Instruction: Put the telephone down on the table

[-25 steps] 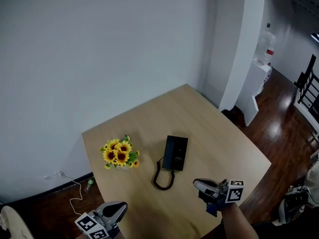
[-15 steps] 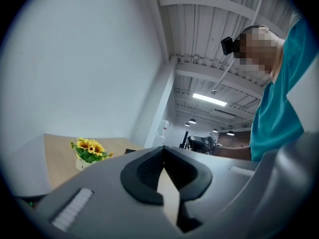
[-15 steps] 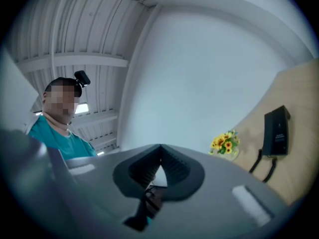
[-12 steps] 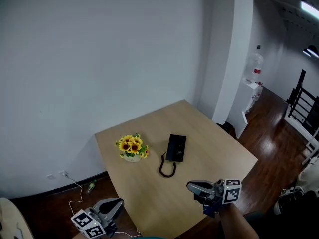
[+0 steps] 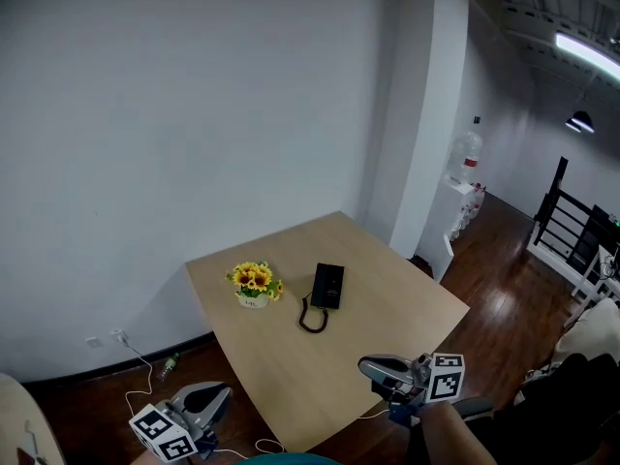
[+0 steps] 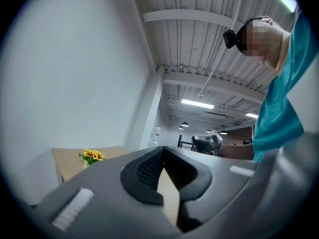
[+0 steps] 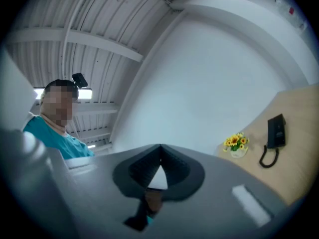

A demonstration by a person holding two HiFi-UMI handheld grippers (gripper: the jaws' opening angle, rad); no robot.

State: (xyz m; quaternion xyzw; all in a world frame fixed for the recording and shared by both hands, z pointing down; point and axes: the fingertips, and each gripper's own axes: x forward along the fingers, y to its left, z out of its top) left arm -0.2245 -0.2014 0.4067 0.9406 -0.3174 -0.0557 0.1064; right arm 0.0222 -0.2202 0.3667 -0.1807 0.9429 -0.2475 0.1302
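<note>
Lying flat on the wooden table (image 5: 387, 308), the black telephone (image 5: 327, 286) sits beside potted sunflowers (image 5: 254, 281). The left gripper (image 5: 223, 392) and right gripper (image 5: 367, 364) hover well apart from it, jaws pressed together, empty.

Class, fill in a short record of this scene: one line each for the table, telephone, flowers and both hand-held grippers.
table: light wood, by a white wall
telephone: black, lying flat on the table, cord looped beside it
flowers: yellow, in a small pot, left of the telephone, not touching
left hand-held gripper: jaws together, empty
right hand-held gripper: jaws together, empty
</note>
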